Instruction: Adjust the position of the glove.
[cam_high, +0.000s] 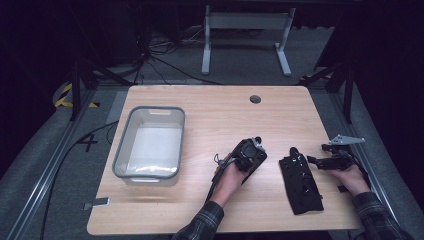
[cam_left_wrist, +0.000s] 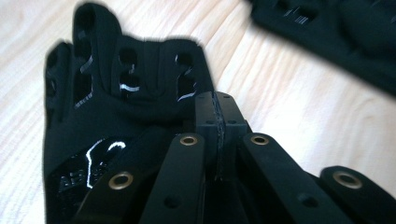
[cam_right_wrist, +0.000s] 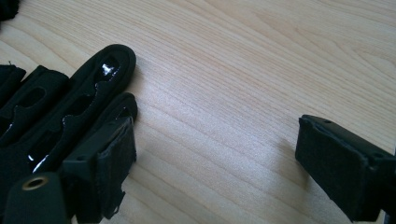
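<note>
**Right tool beside the flat glove; left tool clamped on the other**

I count two black gloves, two tools and one tub on the tabletop (cam_high: 210, 115); the work in hand looks to me like gathering the gloves.

The relation my next move turns on: the flat glove (cam_high: 300, 181) lies just to the left of my right tool (cam_high: 316, 161) in the high view, its long axis running from the near edge away toward the far side, fingers pointing away; the tool sits level with those fingers. In the right gripper view the glove's fingers (cam_right_wrist: 70, 112) lie against the left jaw, and bare wood fills the gap to the other jaw; the right tool (cam_right_wrist: 215, 158) stands wide and holds nothing.

My left tool (cam_left_wrist: 219, 140) has its jaws pressed together, pinching an edge of the second glove (cam_left_wrist: 130, 107), which bunches at the left of the left gripper view; in the high view that left tool (cam_high: 248, 152) sits mid-tabletop.

The right hand is clearly nearer the flat glove; the grey tub (cam_high: 150, 142), seemingly empty, stands well apart to the left, nearer the left hand.
</note>
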